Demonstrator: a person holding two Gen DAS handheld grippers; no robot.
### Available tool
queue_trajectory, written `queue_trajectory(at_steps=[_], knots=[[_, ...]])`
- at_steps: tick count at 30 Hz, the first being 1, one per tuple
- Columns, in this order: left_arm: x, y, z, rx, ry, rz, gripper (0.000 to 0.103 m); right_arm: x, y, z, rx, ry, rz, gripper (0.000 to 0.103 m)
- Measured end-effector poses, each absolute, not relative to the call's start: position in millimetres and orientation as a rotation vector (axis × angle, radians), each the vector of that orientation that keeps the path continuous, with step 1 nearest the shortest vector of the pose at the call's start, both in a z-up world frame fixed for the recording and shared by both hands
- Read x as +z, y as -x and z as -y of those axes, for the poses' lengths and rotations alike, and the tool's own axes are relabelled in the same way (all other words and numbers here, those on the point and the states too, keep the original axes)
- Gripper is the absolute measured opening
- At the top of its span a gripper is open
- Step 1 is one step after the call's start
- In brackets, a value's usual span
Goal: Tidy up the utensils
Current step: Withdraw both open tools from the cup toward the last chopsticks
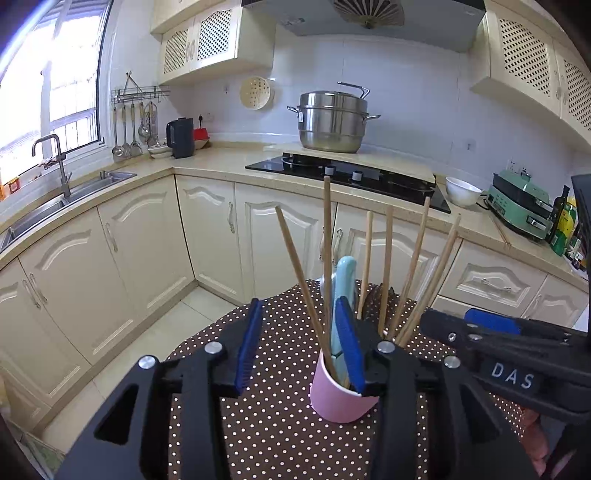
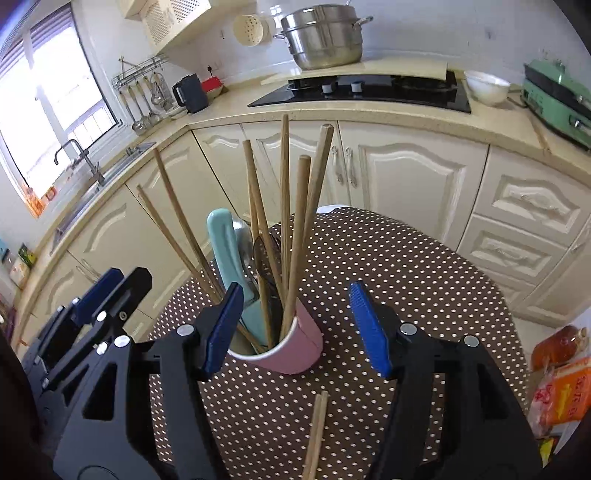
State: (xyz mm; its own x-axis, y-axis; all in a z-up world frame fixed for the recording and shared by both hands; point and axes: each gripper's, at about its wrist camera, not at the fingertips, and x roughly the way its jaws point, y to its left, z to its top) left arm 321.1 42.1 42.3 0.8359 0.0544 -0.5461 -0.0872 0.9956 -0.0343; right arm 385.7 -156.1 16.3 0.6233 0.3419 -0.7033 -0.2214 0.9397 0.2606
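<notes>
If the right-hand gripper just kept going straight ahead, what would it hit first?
Probably the pink cup holding wooden chopsticks and a light-blue handle. It stands just ahead of the right gripper, toward its left finger, though depth is hard to judge.

Cup (image 2: 291, 350) stands on table (image 2: 406, 280), chopsticks (image 2: 295, 236) and a scoop handle (image 2: 225, 243) upright in it. Loose chopstick pair (image 2: 316, 435) lies on table nearer the camera. Stove (image 2: 369, 90) on counter behind, pot (image 2: 321, 35) behind stove, sink (image 1: 55, 199) far left.
</notes>
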Motion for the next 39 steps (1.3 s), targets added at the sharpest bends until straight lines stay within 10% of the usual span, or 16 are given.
queue_trajectory(at_steps=[23,39], knots=[[43,-240,-27,-0.002,0.038,-0.576,0.049,19,-311,191,0.3,-0.14,-0.85,0.075],[-24,-218,-37,-0.034,0.037,-0.767,0.049,-79,-298,181,0.304,-0.14,-1.192,0.076]])
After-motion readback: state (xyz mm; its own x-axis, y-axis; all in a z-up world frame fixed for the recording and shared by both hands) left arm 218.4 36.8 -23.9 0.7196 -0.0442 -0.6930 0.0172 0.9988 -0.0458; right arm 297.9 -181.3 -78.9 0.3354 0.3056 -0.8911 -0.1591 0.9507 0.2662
